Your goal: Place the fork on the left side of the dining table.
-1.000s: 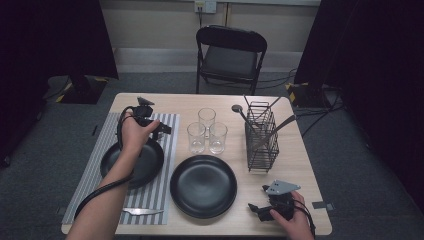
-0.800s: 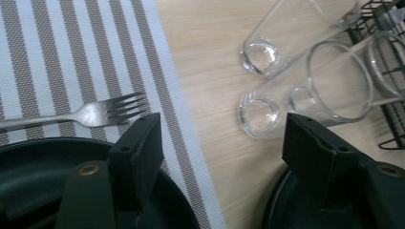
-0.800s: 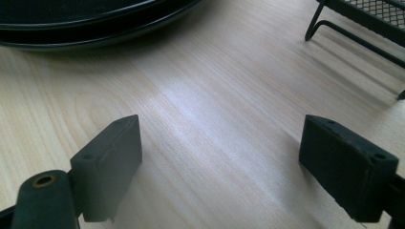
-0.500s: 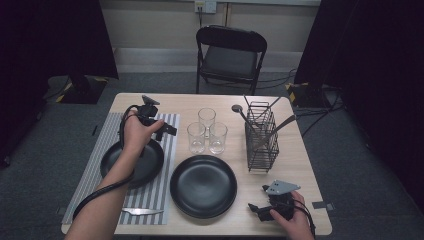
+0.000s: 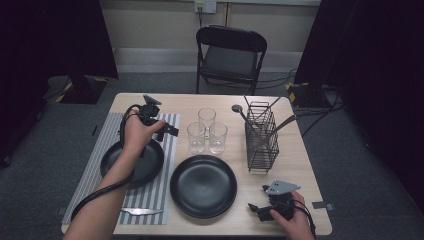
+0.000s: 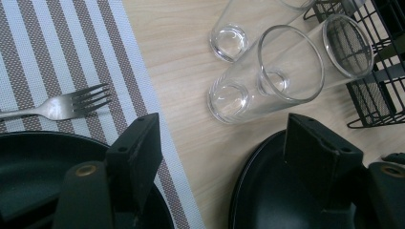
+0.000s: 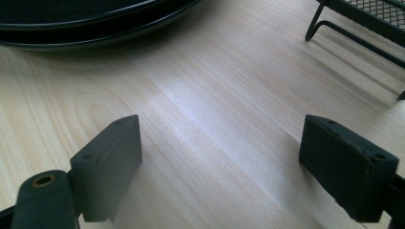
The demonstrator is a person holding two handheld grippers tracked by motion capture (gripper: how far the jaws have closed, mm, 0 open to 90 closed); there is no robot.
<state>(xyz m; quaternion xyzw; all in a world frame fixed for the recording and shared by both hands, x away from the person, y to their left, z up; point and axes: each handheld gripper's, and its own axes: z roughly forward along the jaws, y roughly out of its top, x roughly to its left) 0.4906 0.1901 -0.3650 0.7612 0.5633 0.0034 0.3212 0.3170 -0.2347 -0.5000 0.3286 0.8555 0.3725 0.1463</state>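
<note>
**High view.** The left gripper (image 5: 170, 131) hangs over the far rim of the black plate (image 5: 150, 170) on the striped placemat (image 5: 162, 192), toward the desk's (image 5: 300, 165) far left. A knife (image 5: 142, 211) lies on the mat by the near edge. The right gripper (image 5: 257, 210) sits at the near right corner, released and empty. A second plate (image 5: 202, 186) is mid-desk, with three glasses (image 5: 196, 138) beyond it and the wire cutlery rack (image 5: 262, 137) to their right.

**Left gripper view.** The left gripper (image 6: 222, 143) is released. Its jaws have just been opening and nothing is between them. The fork (image 6: 57, 107) lies flat on the mat just past the plate's (image 6: 28, 181) rim, clear of both pads. I judge the fork placed and this step as the let-go. The next move is probably a lift clear and a reach to the rack for more cutlery. The glasses (image 6: 267, 76) stand close in that path, so it calls for going over or around them.

**Right gripper view.** The right gripper (image 7: 219, 148) stands wide over bare wood. The second plate's rim (image 7: 95, 28) is ahead and a rack foot (image 7: 344, 31) off to one side, with open room between.
</note>
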